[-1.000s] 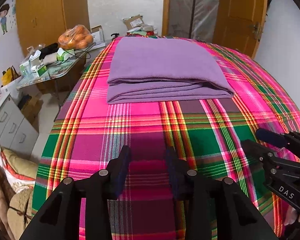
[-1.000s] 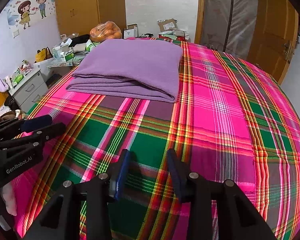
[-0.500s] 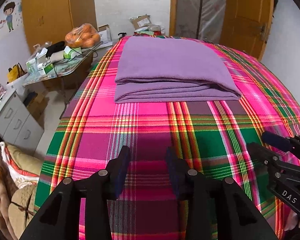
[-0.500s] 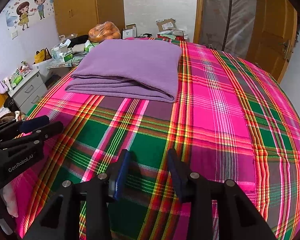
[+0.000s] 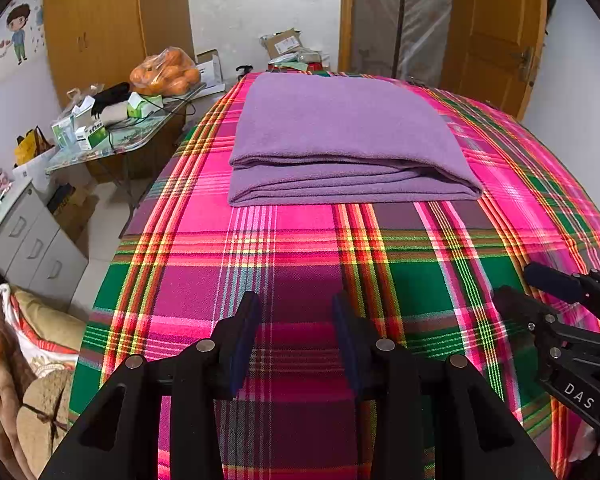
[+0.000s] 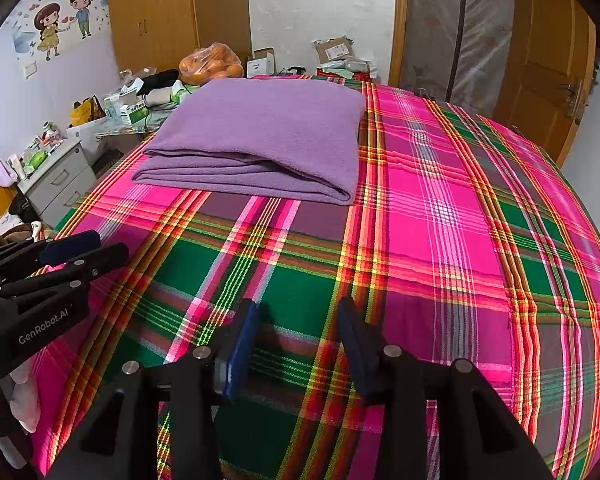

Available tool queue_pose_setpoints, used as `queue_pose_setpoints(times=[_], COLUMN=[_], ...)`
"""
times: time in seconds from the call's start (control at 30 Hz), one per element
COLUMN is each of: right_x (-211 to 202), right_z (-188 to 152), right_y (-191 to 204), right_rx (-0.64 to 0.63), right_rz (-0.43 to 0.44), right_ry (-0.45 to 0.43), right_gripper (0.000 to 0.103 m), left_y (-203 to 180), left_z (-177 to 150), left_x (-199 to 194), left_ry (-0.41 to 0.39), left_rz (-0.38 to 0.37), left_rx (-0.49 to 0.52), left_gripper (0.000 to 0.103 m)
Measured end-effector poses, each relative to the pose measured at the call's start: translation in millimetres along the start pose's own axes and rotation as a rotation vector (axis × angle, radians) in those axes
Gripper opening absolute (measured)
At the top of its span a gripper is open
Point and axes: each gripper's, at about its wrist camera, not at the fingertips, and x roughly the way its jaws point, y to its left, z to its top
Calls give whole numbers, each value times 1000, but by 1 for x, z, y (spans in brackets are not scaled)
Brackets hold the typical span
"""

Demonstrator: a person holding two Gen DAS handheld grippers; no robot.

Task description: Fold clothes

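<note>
One folded purple cloth (image 5: 340,140), plaid bedcover (image 5: 300,248)

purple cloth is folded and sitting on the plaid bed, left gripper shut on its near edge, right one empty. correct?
Not quite. The left gripper is open and holds nothing; it sits well short of the purple cloth, as the left wrist view shows. The cloth is folded on the plaid bed, and the right gripper, jaws opening, is empty.

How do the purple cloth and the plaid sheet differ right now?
The purple cloth is plain; the plaid sheet is striped pink, green and yellow. The cloth is folded into stacked layers; the sheet lies spread in one layer. The cloth covers a small patch; the sheet spans the bed. Neither is in a gripper.
</note>
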Motion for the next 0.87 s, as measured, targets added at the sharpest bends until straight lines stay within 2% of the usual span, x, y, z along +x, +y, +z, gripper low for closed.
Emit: queue_pose_setpoints(times=[0.87], right_x=[0], right_z=[-1], right_y=[1], right_rx=[0], right_rz=[6], right_ry=[-1], right_gripper=[45], left_y=[3], left_z=[0], left_x=[0], left_ry=[0], left_rz=[-5], left_rx=[-1], left_gripper=[40])
